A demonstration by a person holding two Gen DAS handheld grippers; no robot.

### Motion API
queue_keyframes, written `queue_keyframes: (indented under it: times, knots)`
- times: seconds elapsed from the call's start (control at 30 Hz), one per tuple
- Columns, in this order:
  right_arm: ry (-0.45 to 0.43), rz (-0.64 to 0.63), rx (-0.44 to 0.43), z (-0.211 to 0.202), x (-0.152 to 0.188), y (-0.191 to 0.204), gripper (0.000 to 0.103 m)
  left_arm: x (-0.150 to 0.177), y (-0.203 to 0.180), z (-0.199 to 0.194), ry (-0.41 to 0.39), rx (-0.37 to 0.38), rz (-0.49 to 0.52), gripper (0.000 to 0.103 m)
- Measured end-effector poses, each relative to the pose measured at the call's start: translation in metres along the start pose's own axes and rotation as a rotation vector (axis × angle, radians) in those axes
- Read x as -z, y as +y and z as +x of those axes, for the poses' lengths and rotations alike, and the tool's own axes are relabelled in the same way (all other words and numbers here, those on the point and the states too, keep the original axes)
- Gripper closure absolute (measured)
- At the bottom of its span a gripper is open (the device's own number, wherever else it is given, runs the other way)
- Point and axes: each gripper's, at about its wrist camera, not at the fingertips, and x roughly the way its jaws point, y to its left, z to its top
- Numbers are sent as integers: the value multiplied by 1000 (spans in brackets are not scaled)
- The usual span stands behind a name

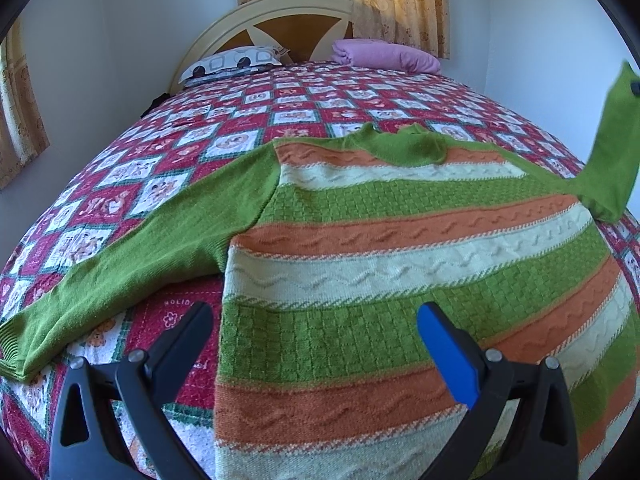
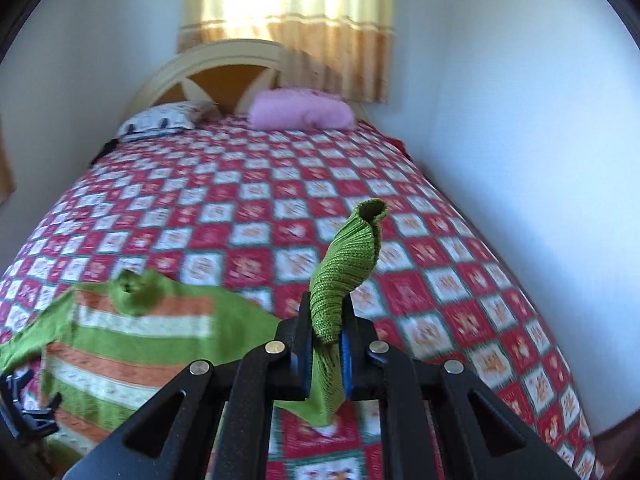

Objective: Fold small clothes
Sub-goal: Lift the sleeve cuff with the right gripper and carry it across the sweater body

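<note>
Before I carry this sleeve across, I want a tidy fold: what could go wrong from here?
1. The right tool pinches only the ribbed cuff; the knit could slip out.
2. The left tool hovers open above the striped sweater, so nothing pins the body, and pulling may drag it across the quilt.
3. The other sleeve lies spread out, unfolded.

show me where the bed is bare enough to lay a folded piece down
Free: the quilt between the sweater collar and the two pillows, and right of the sweater toward the wall. Crowded: the near end, under the sweater and its left sleeve.
</note>
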Motion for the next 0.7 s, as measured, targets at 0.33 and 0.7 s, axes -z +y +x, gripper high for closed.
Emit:
queue_keyframes:
  times: [0.33, 0.7]
  knots:
    - [-34, -140, -184, -10, -10, 121, 93, 4, 15, -3, -5, 6, -27, 0]
    - [123, -125, -451, 72, 73, 258, 82, 7, 35, -7, 36, 1, -48, 0]
